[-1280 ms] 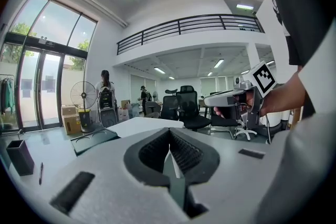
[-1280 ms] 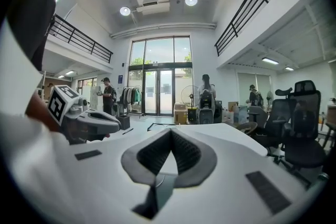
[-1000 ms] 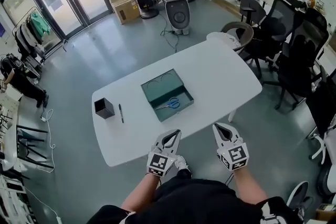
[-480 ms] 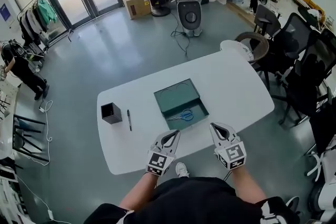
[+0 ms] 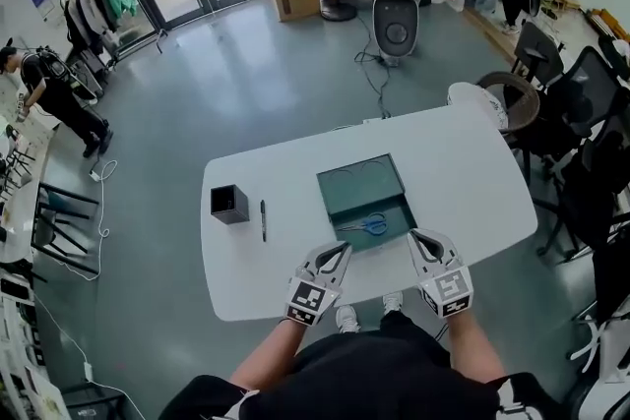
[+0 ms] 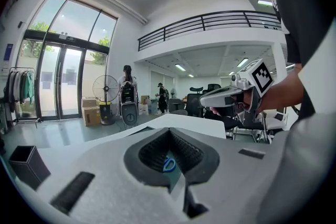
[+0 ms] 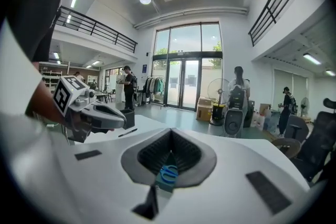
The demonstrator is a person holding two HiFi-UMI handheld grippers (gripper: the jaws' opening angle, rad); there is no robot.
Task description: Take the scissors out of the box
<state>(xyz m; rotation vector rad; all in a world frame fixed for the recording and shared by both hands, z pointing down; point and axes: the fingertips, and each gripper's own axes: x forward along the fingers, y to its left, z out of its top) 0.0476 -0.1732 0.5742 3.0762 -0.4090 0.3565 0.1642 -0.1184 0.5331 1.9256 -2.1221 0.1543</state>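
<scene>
Lying in box (image 5: 356, 180), scissors (image 5: 373, 226) just beyond tongs (image 5: 344, 247) (image 5: 414, 235)

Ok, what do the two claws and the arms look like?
The left claw and right claw are pale grey shells with dark ribbed pads, each bearing a white cube with black square markers. The person wears a black top, forearms bare.

Left gripper (image 5: 338, 251) and right gripper (image 5: 423, 239) are pale grey (black-and-white marker cubes); the top worn is black.
</scene>
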